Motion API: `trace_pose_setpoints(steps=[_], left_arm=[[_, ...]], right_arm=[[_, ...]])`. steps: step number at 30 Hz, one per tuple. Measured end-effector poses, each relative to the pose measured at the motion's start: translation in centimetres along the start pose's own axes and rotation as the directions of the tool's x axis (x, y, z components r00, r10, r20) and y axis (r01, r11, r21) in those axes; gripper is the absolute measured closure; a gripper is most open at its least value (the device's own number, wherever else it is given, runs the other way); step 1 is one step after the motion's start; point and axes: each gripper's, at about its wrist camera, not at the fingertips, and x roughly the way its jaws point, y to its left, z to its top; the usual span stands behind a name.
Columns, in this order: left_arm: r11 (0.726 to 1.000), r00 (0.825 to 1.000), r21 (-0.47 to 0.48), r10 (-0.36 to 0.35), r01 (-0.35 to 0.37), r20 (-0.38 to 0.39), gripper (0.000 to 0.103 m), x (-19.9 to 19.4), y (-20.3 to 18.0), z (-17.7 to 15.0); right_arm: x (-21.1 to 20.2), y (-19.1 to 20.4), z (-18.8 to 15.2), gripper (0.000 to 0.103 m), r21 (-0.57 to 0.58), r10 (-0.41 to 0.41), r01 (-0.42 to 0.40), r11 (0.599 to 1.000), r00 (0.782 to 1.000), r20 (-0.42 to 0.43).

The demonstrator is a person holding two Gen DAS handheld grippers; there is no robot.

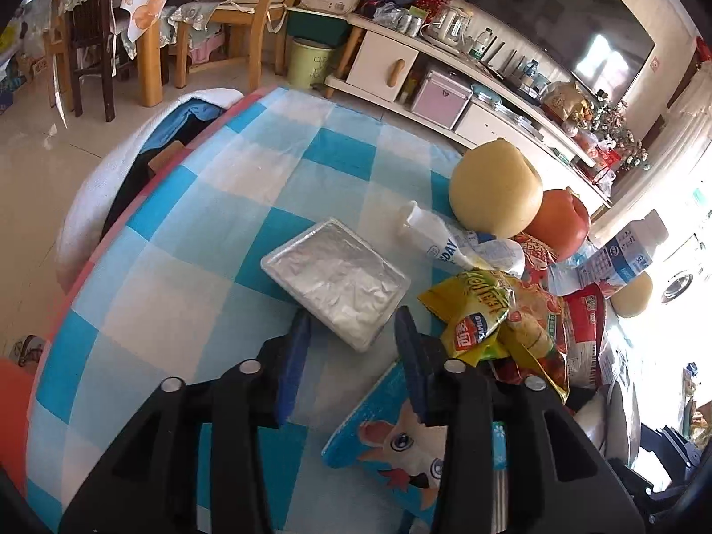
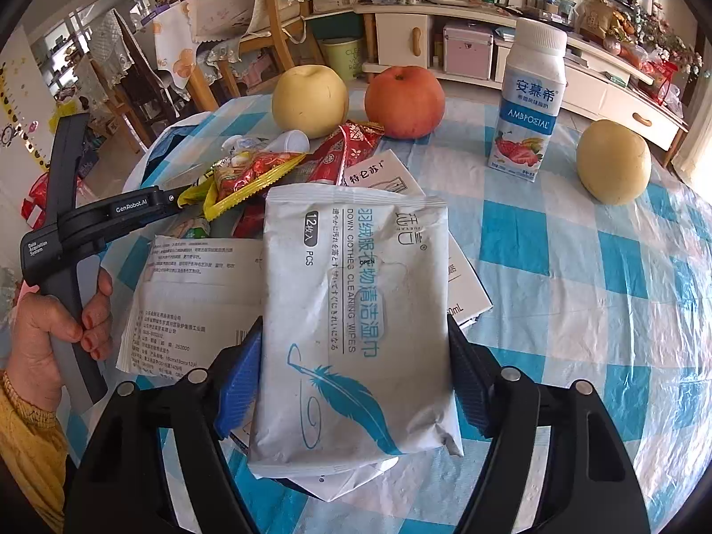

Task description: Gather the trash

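Note:
My right gripper is shut on a white wet-wipes packet with a blue feather print, held above the checked table. Below it lie white paper wrappers. A heap of red and yellow snack wrappers lies behind, also in the left wrist view. My left gripper is open and empty, its fingers just short of a flat foil-lined tray. A squashed white bottle lies beside the heap. The left gripper's body shows in the right wrist view.
Two yellow pears, a red apple and an upright yoghurt bottle stand on the blue-checked table. A blue cartoon packet lies under the left gripper. Chairs and a TV cabinet stand beyond.

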Motion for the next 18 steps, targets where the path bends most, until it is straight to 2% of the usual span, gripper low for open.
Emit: trace_pose_setpoints(steps=[1, 2, 8, 9, 12, 18], left_arm=[[1.0, 1.0, 0.002, 0.012, -0.012, 0.011, 0.034, -0.1, 0.0, 0.2], [0.999, 0.999, 0.001, 0.036, -0.036, 0.019, 0.031, 0.0, -0.1, 0.3], [0.988, 0.988, -0.006, 0.152, -0.152, 0.0, 0.03, 1.6, -0.5, 1.7], [0.987, 0.987, -0.007, 0.164, -0.164, 0.001, 0.024, 1.8, -0.6, 1.9], [0.968, 0.968, 0.011, 0.25, -0.25, 0.003, 0.023, 2.8, -0.9, 2.4], [0.949, 0.949, 0.012, 0.314, -0.314, -0.012, 0.025, 4.0, -1.4, 3.5]], right_arm=[[0.0, 0.1, 0.0, 0.029, -0.006, -0.003, 0.003, 1.0, 1.0, 0.001], [0.0, 0.2, 0.0, 0.029, -0.013, -0.007, 0.007, 1.0, 1.0, 0.001], [0.2, 0.5, 0.0, 0.029, -0.033, -0.016, 0.016, 0.999, 1.0, 0.0], [0.2, 0.5, 0.0, 0.029, -0.037, -0.015, 0.015, 0.999, 1.0, -0.001], [0.3, 0.6, -0.1, 0.029, -0.041, -0.009, 0.008, 0.999, 1.0, -0.003], [0.4, 0.6, 0.0, 0.028, -0.038, 0.003, -0.003, 0.999, 1.0, -0.009]])
